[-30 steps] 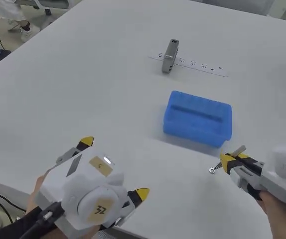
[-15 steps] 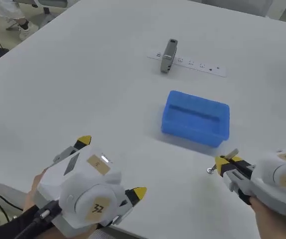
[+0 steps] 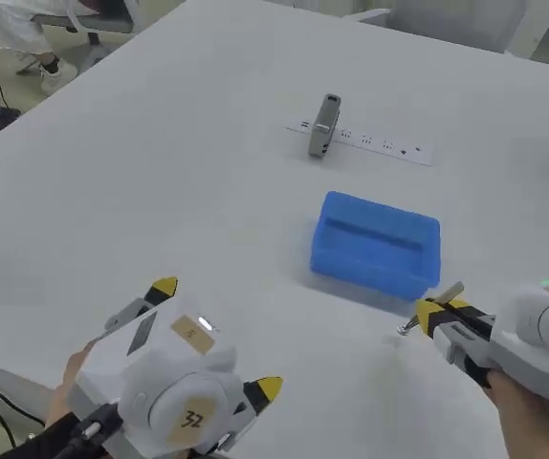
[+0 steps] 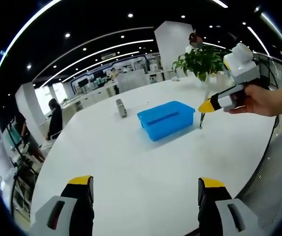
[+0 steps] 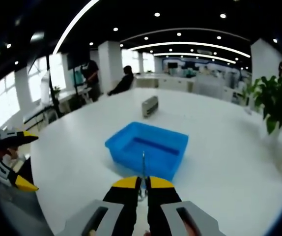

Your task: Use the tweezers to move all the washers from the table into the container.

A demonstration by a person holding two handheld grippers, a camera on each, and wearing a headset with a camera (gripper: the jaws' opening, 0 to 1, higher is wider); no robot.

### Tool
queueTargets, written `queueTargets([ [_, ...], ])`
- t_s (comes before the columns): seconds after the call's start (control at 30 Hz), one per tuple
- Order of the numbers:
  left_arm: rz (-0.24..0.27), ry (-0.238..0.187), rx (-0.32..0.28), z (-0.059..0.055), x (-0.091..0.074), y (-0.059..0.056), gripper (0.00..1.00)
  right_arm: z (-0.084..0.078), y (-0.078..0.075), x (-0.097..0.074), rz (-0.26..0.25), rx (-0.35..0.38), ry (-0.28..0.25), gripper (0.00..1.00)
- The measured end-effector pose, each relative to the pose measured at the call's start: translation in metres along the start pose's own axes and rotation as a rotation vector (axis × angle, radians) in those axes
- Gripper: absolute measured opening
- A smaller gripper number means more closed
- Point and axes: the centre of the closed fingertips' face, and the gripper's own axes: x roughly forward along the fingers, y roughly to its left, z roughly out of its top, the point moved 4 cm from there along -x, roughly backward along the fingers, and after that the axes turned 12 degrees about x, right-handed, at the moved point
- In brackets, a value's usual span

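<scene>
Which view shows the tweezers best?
Head view: the tweezers show lengthwise, clamped in the right gripper, tip down at the table beside the blue container. Left gripper view gives them as a thin dark line under that gripper; right gripper view, a foreshortened sliver between its jaws.

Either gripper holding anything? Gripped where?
Right gripper is shut on the tweezers, clamped around mid-length, with the tips sticking out ahead. Left gripper is open, holding nothing.
</scene>
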Motion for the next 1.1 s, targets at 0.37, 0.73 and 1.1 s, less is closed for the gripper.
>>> queueTargets([
  [0.37,-0.003,0.004,0.005,-0.001,0.0,-0.001,0.9,0.044,-0.001,0.01,0.006,-0.037,-0.078,0.02],
  [0.73,-0.011,0.014,0.011,-0.002,0.001,-0.002,0.9,0.049,-0.012,0.044,-0.036,-0.099,-0.054,0.03],
  [1.1,-0.015,0.019,0.013,-0.002,0.002,-0.003,0.89,0.03,-0.021,0.064,-0.048,-0.139,0.037,0.03],
])
